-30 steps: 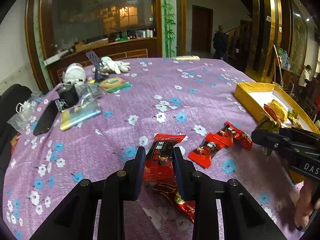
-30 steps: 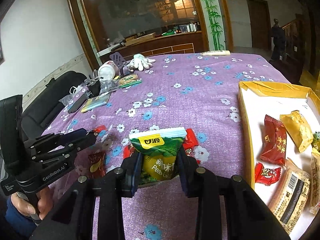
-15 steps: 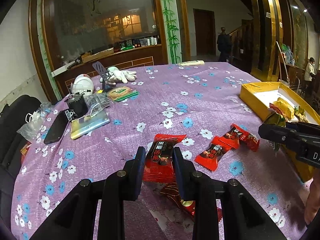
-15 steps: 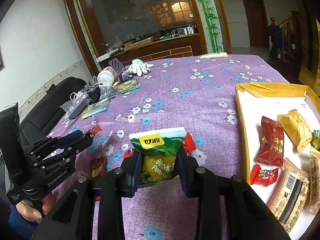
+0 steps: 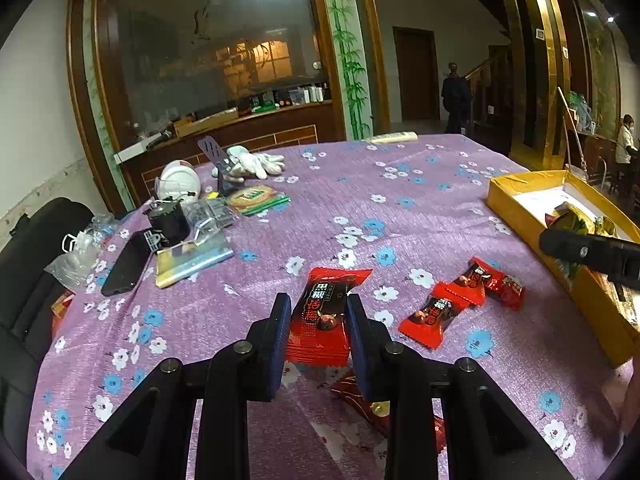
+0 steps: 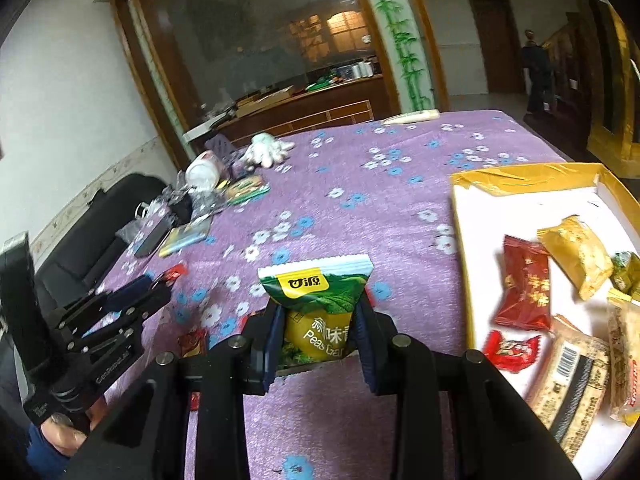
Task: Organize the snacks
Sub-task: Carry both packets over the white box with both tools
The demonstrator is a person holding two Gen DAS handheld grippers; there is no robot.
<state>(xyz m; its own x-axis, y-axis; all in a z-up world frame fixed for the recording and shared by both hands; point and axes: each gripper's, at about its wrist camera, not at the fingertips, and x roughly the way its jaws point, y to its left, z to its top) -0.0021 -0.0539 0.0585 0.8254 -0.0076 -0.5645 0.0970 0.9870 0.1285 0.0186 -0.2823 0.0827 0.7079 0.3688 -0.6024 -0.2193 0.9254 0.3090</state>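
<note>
The job looks partly done. The flat yellow cardboard box with the white inside (image 6: 524,178) sits at the right side of the worktop with the purple flowered cloth (image 5: 360,208), and it already has snacks lying in it: a dark red packet (image 6: 522,286), a gold crinkly packet (image 6: 576,254), a small red candy (image 6: 510,350), and some pale wrapped bars with a barcode near the edge.

Two more snacks are on their way. The left gripper (image 5: 318,326) has its jaws closed on a red and black candy packet (image 5: 324,314), held up over the cloth. The right gripper (image 6: 318,342) has its jaws squeezed on a green and yellow bag of peas (image 6: 318,306), held just left of the box and not over it yet.

Some snacks are left out on the cloth: two red candies (image 5: 460,302) lying close together between the left gripper and the box, and one more red wrapper (image 5: 384,408) under the left jaws (partly hidden, so I cannot tell much about it).

I think both held snacks need to go in the box first, then the loose red ones.
</note>
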